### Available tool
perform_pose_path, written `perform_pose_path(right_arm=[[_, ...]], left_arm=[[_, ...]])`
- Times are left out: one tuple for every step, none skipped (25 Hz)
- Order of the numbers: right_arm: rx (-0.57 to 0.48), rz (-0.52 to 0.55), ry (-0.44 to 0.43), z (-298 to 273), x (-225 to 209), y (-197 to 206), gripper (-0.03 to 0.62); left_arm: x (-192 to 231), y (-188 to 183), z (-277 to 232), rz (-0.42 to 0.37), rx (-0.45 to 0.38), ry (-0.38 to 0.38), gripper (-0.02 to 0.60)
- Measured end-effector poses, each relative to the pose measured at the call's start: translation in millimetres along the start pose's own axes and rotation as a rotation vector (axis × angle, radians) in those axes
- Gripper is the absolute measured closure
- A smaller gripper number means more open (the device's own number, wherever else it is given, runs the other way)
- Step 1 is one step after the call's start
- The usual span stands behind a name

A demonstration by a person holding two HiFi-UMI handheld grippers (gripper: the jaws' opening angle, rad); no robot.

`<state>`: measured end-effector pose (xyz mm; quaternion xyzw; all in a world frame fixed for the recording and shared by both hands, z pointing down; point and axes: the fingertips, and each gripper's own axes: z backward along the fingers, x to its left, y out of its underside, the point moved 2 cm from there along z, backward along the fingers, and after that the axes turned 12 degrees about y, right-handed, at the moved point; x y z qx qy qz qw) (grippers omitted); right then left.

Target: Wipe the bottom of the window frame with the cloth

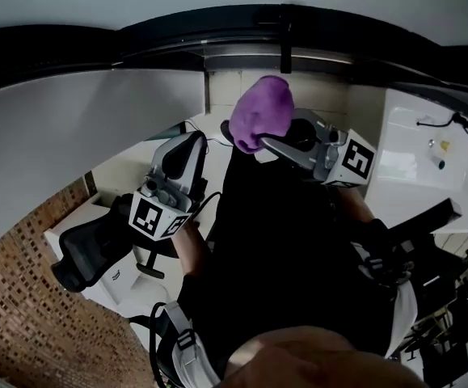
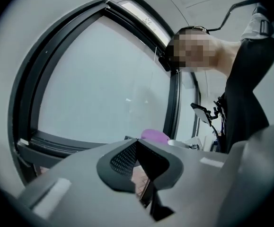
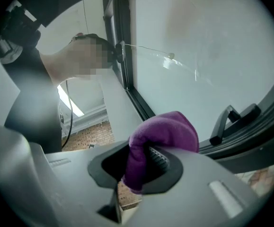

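An office, by all signs: we look down from the dark-framed window (image 1: 217, 27) at a black swivel chair (image 1: 84, 253) to its left, a white desk (image 1: 415, 164) with cables (image 1: 452, 124) to its right, and brick-patterned flooring (image 1: 31, 297) below.

Logged as purple: cloth (image 3: 163, 131). Black: window frame (image 2: 56, 143), ribbed pads (image 3: 159, 160) of grey right gripper (image 3: 144, 152). Black-and-white squares on marker cube (image 1: 154, 217). Red-brown brick pattern with pale joints on brick surface (image 1: 23, 281). Pale grey-white on glass (image 2: 103, 79).
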<state>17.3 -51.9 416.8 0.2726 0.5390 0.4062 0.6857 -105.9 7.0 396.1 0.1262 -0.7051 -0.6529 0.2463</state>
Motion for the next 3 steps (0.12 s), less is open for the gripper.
perform_pose_path(right_arm=[[0.002,0.009,-0.010,1.4,-3.8,-0.4,0.527],[0.003,0.016,-0.022,2.7,-7.7,-0.9,0.528],[0.005,0.021,-0.035,3.9,-11.6,-1.4,0.528]], left_arm=[[4.0,1.6,1.5,-0.002,0.006,-0.019,0.580],[7.8,3.4,3.2,-0.003,0.014,-0.039,0.580],[11.3,5.4,5.1,-0.004,0.021,-0.061,0.579]])
